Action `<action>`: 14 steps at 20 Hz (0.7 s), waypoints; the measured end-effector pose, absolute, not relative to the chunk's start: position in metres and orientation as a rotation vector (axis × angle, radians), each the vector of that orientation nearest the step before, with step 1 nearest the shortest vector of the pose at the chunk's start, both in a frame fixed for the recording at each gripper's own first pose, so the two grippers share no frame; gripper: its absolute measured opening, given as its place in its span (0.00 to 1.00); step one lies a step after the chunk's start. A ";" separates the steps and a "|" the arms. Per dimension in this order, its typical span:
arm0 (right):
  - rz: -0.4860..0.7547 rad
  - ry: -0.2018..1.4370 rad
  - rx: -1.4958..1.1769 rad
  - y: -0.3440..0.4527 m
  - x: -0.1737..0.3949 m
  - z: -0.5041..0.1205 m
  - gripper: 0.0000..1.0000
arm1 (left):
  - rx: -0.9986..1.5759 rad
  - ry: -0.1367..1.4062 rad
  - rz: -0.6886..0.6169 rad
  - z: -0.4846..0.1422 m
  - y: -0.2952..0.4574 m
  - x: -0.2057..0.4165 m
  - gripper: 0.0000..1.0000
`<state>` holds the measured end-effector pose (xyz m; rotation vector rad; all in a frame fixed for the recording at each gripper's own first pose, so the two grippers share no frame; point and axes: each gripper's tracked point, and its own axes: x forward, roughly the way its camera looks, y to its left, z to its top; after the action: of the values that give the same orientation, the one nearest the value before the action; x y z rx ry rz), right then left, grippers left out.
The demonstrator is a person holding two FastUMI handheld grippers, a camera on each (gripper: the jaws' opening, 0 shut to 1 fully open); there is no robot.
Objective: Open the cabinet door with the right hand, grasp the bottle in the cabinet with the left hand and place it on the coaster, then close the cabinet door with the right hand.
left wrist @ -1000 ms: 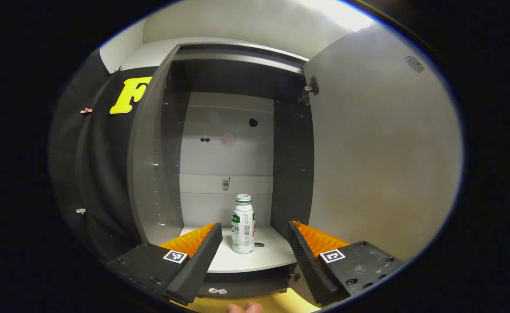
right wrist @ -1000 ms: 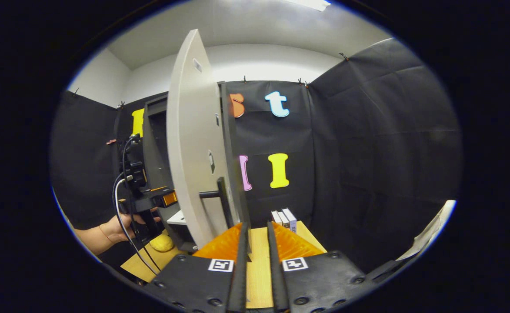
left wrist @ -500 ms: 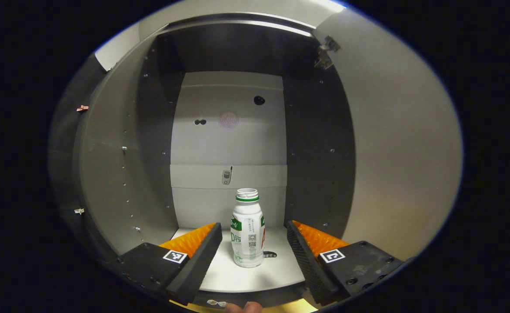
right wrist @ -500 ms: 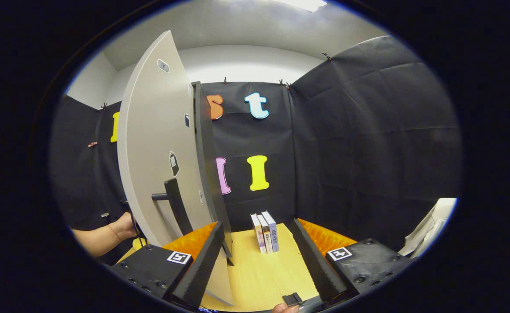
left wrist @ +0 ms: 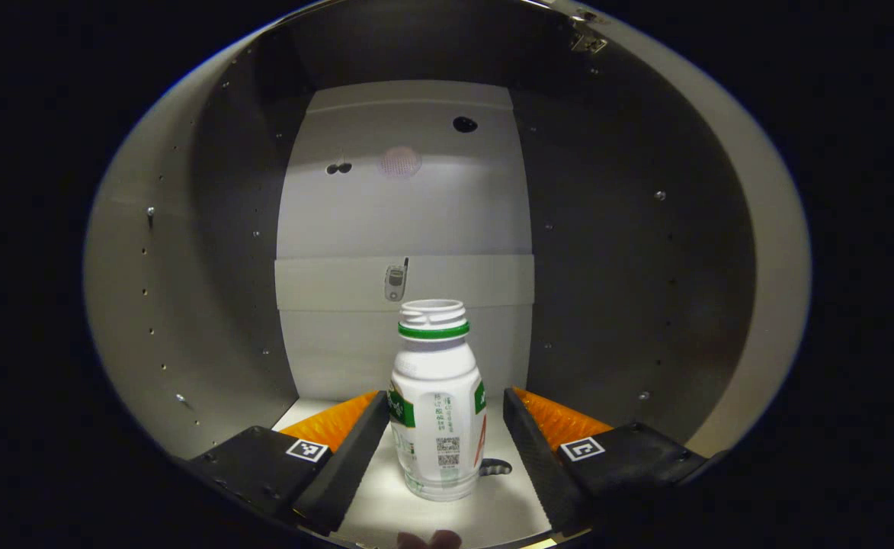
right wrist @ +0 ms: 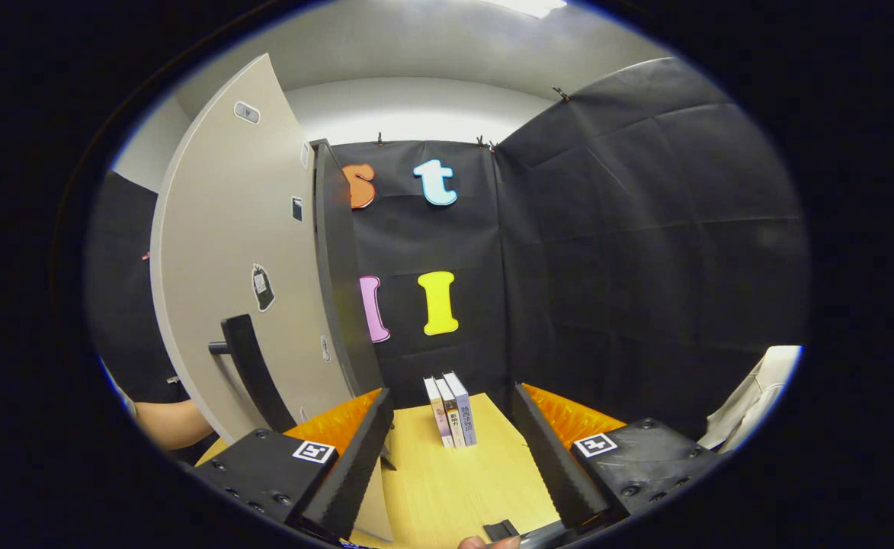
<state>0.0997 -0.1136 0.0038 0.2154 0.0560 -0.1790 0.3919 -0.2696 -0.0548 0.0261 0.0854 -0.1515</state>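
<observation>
From the left gripper view, the print on the bottle [left wrist: 437, 412] is too small for me to make out, and a small dark thing [left wrist: 495, 467] on the cabinet floor sits half hidden behind its base; I cannot tell what it is. The fingers [left wrist: 427, 540] at the bottom edge are cut off. In the right gripper view, the open cabinet door [right wrist: 225, 252] hides most of the person's arm [right wrist: 168, 423]. The books [right wrist: 450, 409] at the bench's far edge have spines too small to read. A pale object [right wrist: 751, 396] at the right edge is cut off.
</observation>
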 end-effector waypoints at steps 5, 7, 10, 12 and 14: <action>-0.184 0.062 0.207 -0.118 0.109 0.000 0.98 | 0.000 0.115 -0.143 -0.070 -0.267 0.410 0.95; -0.179 0.061 0.208 -0.115 0.111 0.002 0.98 | -0.003 0.107 -0.157 -0.066 -0.268 0.407 0.81; -0.178 0.050 0.198 -0.113 0.111 0.003 0.98 | 0.004 0.087 -0.151 -0.055 -0.256 0.396 0.79; -0.180 0.042 0.199 -0.110 0.110 0.007 0.98 | 0.006 0.085 -0.153 -0.046 -0.249 0.382 0.79; -0.179 0.031 0.203 -0.107 0.107 0.010 0.98 | 0.003 0.080 -0.161 -0.037 -0.242 0.362 0.79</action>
<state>0.1071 -0.1066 0.0102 0.2032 0.0307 -0.1795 0.3622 -0.2424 -0.0366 0.0032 0.0802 -0.1615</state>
